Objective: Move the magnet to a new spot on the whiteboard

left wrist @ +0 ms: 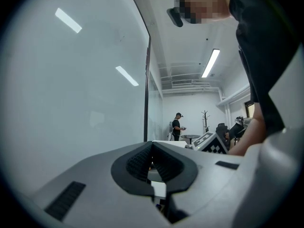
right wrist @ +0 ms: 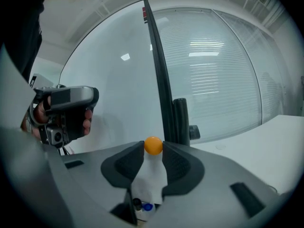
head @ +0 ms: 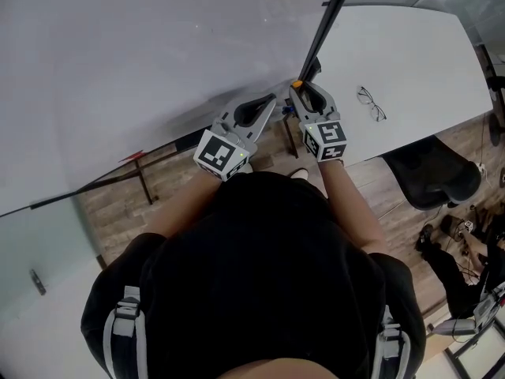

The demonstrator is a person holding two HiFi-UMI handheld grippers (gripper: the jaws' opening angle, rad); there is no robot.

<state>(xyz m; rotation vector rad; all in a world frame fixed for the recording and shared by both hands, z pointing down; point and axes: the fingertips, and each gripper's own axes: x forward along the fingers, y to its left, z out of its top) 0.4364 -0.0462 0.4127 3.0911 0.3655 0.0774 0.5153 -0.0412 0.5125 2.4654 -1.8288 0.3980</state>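
Orange magnet (right wrist: pixel 153 145), pinched at the jaw tips of the right gripper (head: pixel 302 87), whose jaws are closed onto its two sides; it sits at the whiteboard (head: pixel 142 69), just beside the board's black edge frame (right wrist: pixel 159 80), and contact with the surface cannot be told. The left gripper (left wrist: pixel 152 145), jaws pressed together with nothing between them, hangs just left of the right one, before the same board.
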